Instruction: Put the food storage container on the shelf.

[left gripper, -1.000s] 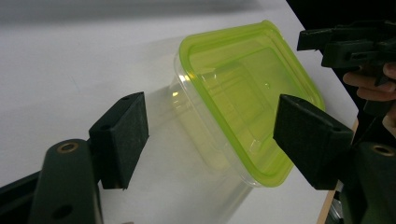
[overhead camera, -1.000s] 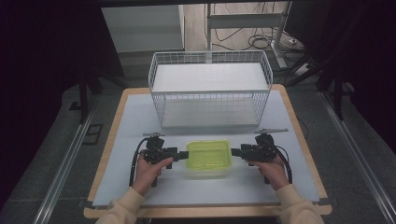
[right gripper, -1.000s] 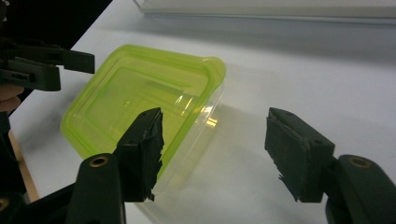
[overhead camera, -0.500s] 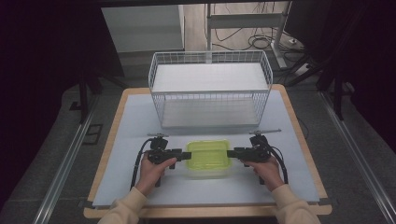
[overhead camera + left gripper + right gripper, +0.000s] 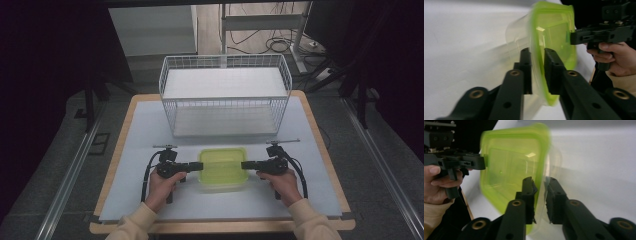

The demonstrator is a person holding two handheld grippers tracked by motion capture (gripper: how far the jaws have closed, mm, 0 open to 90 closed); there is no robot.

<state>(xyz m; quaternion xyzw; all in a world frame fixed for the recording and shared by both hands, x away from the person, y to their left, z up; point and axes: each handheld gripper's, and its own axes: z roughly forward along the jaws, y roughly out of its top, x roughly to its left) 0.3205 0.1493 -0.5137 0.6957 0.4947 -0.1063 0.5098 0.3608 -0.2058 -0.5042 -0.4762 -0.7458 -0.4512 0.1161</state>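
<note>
Near edge of worktop [image 5: 125, 200]: left hand-held gripper [image 5: 196, 165] pinches the 9 o'clock rim of the green-lidded container [image 5: 223, 168]; right hand-held gripper [image 5: 246, 164] pinches its 3 o'clock rim. Container sits centre-front. At 12 o'clock beyond, a white wire basket [image 5: 225, 95].

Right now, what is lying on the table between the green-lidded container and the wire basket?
Nothing: in the high view the white mat is bare between the green-lidded container and the wire basket.
</note>
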